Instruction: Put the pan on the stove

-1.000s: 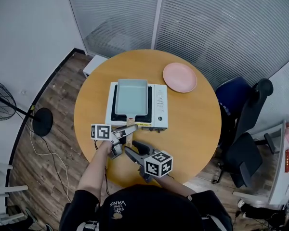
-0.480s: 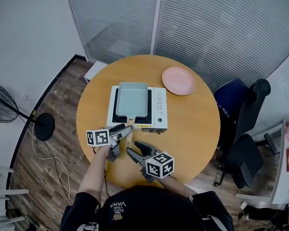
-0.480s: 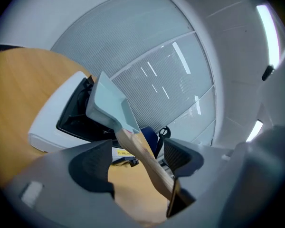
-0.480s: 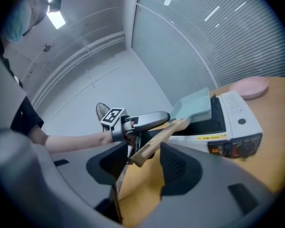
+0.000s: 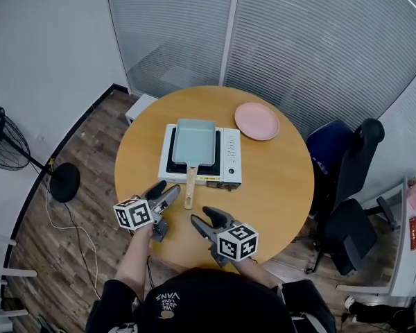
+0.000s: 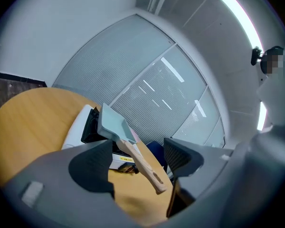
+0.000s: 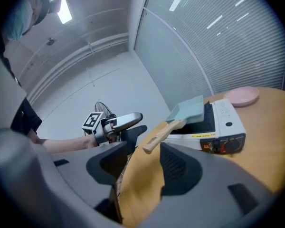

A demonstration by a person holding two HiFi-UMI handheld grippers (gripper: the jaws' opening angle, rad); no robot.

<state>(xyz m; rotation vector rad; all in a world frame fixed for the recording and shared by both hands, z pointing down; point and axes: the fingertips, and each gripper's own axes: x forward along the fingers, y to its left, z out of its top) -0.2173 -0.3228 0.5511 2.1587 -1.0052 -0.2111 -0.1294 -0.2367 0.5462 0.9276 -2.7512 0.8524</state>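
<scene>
The pan (image 5: 194, 142) sits on the stove (image 5: 230, 159), its wooden handle (image 5: 189, 189) pointing at me. My left gripper (image 5: 165, 189) has just been opening and stands wide, nothing in it; the right gripper (image 5: 203, 217) gapes empty too. I'd draw both straight off the table (image 5: 277, 193), clear of that handle.

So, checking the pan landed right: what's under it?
The pan sits on the white stove, black top showing beside it. Its wooden handle overhangs the table. The burner beneath is covered.

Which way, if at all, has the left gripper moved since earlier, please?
Yes: left gripper drew back from the stove, toward the person; jaws have just been opening, empty.
</scene>
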